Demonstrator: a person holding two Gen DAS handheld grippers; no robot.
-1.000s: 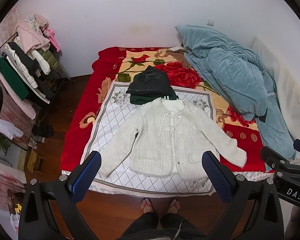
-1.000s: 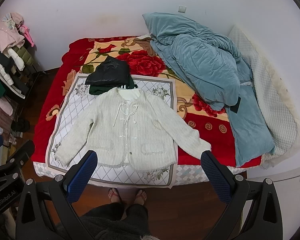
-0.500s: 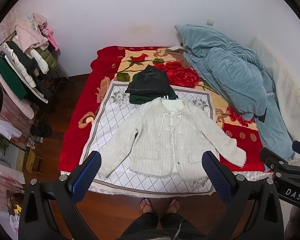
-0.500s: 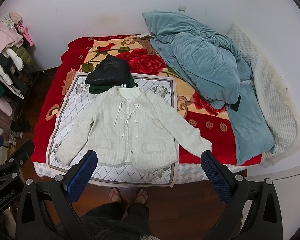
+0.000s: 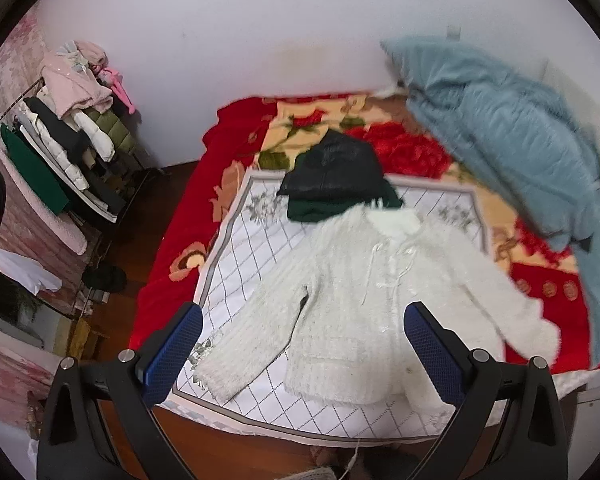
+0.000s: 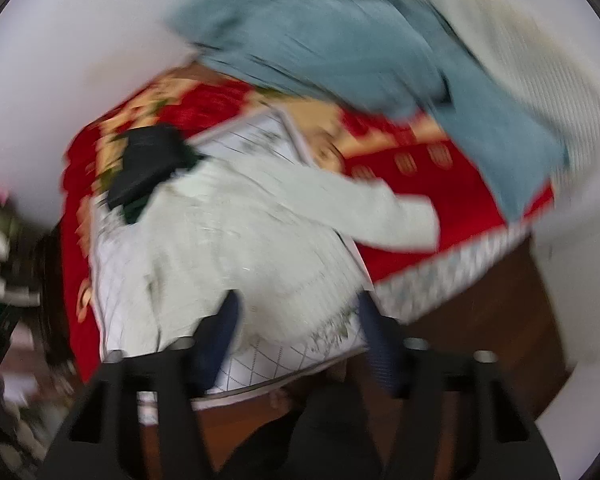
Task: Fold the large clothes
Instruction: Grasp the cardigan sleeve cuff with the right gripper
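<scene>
Above the white cardigan [image 5: 364, 300], both grippers have dropped closer; left gripper [image 5: 300, 344] gapes wide, right gripper [image 6: 296, 336], blurred, has just narrowed, seemingly empty—folding looks imminent.

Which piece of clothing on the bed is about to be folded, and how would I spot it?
Start at the bed with the red floral blanket; a white checked cloth lies over its near end. Spread flat on that cloth, sleeves out, is the white fuzzy jacket with tie strings down its front. The dark folded clothes just beyond its collar are black and green; it alone is pale and unfolded.
</scene>
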